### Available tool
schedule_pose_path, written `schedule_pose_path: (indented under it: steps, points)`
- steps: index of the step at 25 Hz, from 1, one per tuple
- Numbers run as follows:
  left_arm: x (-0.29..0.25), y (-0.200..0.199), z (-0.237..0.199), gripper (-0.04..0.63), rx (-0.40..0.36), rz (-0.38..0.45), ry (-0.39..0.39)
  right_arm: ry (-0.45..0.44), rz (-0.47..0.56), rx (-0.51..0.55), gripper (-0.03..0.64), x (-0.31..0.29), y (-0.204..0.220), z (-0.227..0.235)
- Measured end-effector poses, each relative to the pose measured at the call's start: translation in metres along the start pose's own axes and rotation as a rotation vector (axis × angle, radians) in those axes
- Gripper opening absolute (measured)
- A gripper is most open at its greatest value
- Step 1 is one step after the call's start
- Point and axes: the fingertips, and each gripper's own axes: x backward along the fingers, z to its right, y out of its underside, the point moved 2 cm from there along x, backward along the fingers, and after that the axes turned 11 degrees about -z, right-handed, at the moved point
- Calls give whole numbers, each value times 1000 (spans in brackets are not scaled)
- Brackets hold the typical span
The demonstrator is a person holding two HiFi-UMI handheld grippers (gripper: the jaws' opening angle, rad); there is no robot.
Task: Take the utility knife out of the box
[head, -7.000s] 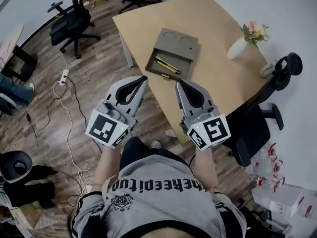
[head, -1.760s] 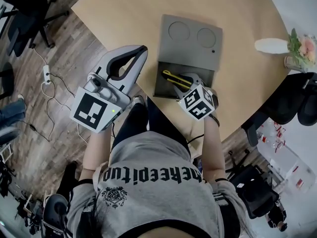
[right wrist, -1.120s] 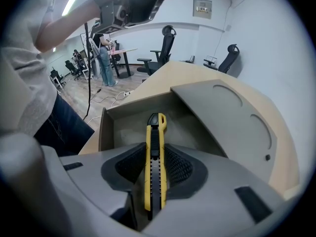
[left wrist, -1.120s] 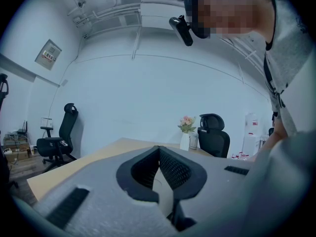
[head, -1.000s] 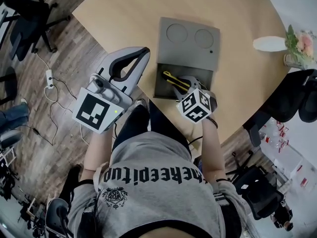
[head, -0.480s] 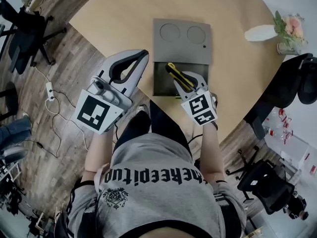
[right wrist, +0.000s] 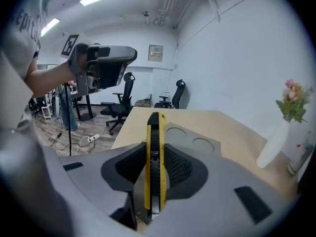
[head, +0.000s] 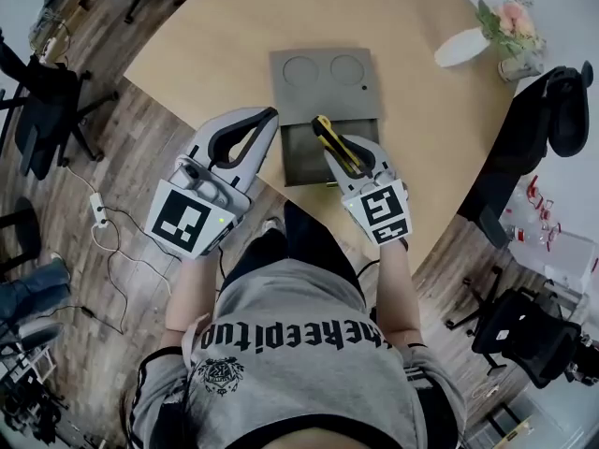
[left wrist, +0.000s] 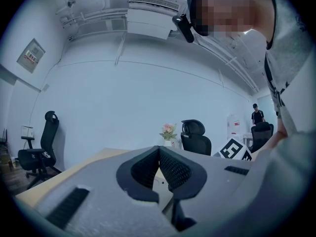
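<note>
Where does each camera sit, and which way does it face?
Head view: on the person's head, steeply down on beige wooden table, left hand-held gripper, right hand-held gripper, grey shirt.
Left gripper view: on that gripper, level towards a white wall; shut jaws show.
Right gripper view: on that gripper, down the table; shares the gripped yellow-and-black utility knife with head view.

1. A white vase (head: 460,48) stands near the tan surface's (head: 206,36) far right edge, pink flowers (head: 510,15) apparently in it (the steep view distorts).
2. A black office chair (head: 42,110) and a white power strip (head: 96,213) sit on the wooden floor (head: 140,148), left.
</note>
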Motion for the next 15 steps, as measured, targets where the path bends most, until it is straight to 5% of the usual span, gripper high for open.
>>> schedule_pose_path:
  steps: [15]
  points:
    - [11,-10,23,17,-29,41,68,105,211,-105,118,58,-41,-6]
